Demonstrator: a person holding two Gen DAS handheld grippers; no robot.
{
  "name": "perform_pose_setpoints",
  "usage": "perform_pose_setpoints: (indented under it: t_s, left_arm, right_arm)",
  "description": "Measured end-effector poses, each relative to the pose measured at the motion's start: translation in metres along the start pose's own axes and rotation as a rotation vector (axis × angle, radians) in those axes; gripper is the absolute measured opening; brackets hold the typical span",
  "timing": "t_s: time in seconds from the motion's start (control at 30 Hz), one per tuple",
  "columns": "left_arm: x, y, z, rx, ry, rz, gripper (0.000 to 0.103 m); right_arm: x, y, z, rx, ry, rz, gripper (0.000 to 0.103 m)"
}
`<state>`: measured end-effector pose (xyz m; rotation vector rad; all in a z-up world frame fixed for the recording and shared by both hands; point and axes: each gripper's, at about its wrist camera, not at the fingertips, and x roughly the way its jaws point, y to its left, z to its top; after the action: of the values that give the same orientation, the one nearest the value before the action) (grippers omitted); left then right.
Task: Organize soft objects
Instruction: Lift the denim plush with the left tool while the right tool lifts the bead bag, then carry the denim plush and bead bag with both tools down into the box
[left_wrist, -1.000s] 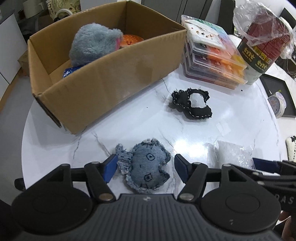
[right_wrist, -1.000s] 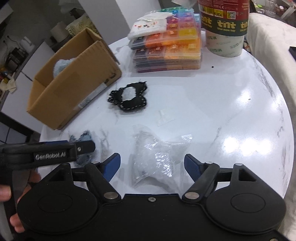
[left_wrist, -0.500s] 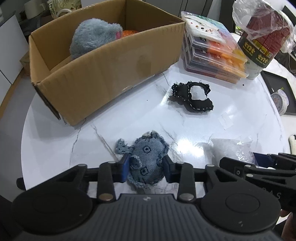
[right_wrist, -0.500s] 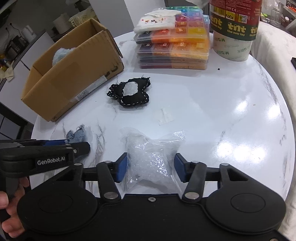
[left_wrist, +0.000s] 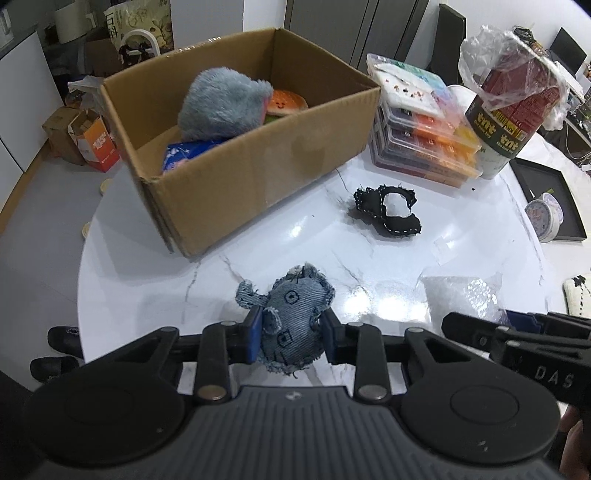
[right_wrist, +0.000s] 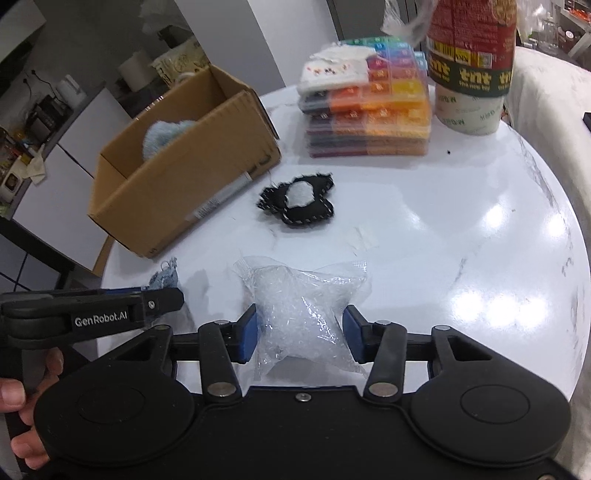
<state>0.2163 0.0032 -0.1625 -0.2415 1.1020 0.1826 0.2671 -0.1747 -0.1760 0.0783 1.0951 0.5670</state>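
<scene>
My left gripper (left_wrist: 291, 334) is shut on a blue denim stuffed toy (left_wrist: 295, 306), held a little above the white marble table (left_wrist: 147, 295). My right gripper (right_wrist: 299, 330) has its jaws closing, and its pads press on a clear plastic bag of white filling (right_wrist: 303, 295). A black stitched soft toy (left_wrist: 388, 214) lies flat near the table's middle, also seen from the right wrist (right_wrist: 299, 201). The open cardboard box (left_wrist: 258, 162) at the back left holds a grey plush (left_wrist: 225, 103), an orange plush and a blue item.
A stack of colourful bead cases (left_wrist: 421, 140) and a tall tub wrapped in plastic (left_wrist: 509, 110) stand at the back right. A small clock (left_wrist: 546, 218) and a black tray sit at the right edge. A small piece of tape (right_wrist: 365, 236) lies on the table.
Both grippers went from wide apart to pinching: the left on the denim toy, the right on the clear bag. Both then rose slightly with their loads.
</scene>
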Motion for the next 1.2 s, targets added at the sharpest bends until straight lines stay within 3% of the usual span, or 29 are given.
perform_pose_setpoints:
  t_s: [0.6,1.2]
  left_arm:
    - [-0.055,0.035,0.025,-0.052,-0.127,-0.022,0.032]
    - [-0.071,0.081,0.066,-0.101,-0.188,-0.02,0.032]
  right_arm:
    - [-0.042,0.041,0.044,-0.015,-0.121,0.052,0.046]
    - [-0.034,0.088,0.082,-0.063,-0.141,0.054,0.046]
